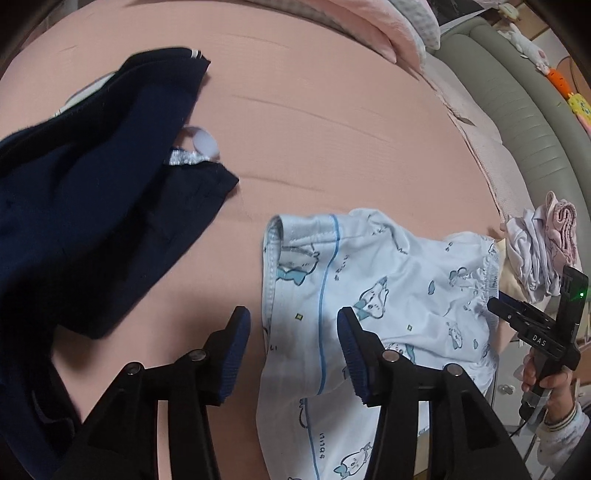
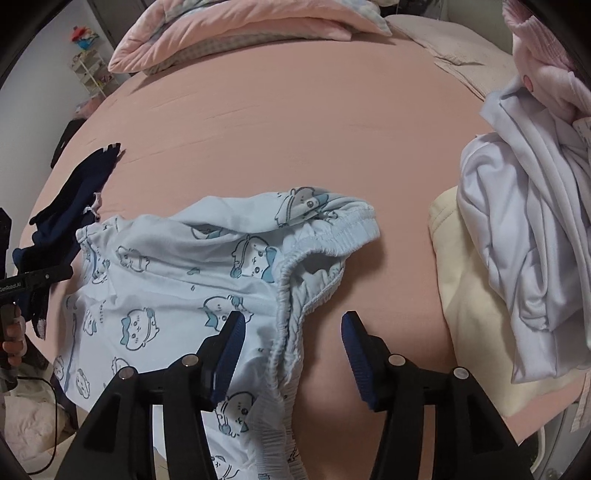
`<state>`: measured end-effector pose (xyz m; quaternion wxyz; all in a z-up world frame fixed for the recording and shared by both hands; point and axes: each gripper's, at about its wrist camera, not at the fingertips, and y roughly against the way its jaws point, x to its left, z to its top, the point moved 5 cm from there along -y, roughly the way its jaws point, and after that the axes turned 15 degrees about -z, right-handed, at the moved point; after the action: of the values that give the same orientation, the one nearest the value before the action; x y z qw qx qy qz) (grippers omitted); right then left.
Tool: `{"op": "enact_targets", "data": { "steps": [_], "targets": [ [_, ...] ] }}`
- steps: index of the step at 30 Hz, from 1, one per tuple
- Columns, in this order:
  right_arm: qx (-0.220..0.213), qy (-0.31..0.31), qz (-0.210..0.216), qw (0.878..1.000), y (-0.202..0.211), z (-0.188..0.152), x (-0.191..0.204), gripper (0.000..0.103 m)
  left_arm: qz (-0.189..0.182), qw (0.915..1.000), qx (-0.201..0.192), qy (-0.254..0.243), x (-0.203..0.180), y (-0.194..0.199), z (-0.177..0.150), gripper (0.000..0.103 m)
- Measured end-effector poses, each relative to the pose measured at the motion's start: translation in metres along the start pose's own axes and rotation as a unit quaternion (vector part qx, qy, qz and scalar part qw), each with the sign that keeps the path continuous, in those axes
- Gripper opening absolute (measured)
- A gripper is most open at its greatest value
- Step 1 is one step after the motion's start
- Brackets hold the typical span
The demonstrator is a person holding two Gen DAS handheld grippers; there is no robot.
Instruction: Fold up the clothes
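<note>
Light blue pyjama shorts point(image 1: 369, 280) printed with cartoon animals lie crumpled on the pink bed sheet point(image 1: 314, 129). My left gripper point(image 1: 293, 317) is open, pointing down over the shorts' hemmed leg edge, which lies loose between the fingers. In the right wrist view the shorts point(image 2: 166, 266) show their gathered elastic waistband. My right gripper point(image 2: 291, 321) is open above that waistband, its pads not pressing on it. Each gripper appears in the other's view: the right gripper point(image 1: 517, 314) at the shorts' far side, the left gripper's body point(image 2: 37, 277) at the left edge, both hand-held.
A navy garment point(image 1: 92, 184) lies spread to the left of the shorts. A heap of white and pink clothes point(image 2: 524, 221) sits on a cream garment point(image 2: 465, 295) at the right. A folded pink quilt point(image 2: 240, 29) lies at the bed's far end, a grey padded frame point(image 1: 517, 92) beyond.
</note>
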<state>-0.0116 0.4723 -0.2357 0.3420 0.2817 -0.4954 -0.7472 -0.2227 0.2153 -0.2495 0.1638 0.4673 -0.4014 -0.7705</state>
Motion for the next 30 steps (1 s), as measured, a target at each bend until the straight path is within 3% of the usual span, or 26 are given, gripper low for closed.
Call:
{"op": "enact_targets", "data": {
  "steps": [5,16,25,28,30],
  "targets": [
    [0.028,-0.010,0.023,0.999,-0.008,-0.008,0.002,0.054,-0.022,0.9991,0.012,0.035,0.010,-0.010,-0.008,0.046],
    [0.062,-0.060,0.058,0.995,-0.019,-0.028,-0.013,0.055,-0.031,0.9984,-0.012,0.046,0.009,-0.013,-0.017,0.046],
    [0.034,-0.019,0.048,0.998,-0.022,-0.022,-0.001,0.055,-0.001,0.9997,-0.024,0.011,-0.001,-0.016,-0.023,0.046],
    [0.016,0.018,0.020,0.999,-0.023,-0.022,0.009,0.053,0.021,0.9993,-0.031,0.003,-0.003,-0.017,-0.024,0.032],
    [0.005,0.040,-0.005,0.999,-0.022,-0.021,0.012,0.036,0.030,0.9989,-0.035,-0.001,-0.005,-0.017,-0.026,0.020]
  ]
}}
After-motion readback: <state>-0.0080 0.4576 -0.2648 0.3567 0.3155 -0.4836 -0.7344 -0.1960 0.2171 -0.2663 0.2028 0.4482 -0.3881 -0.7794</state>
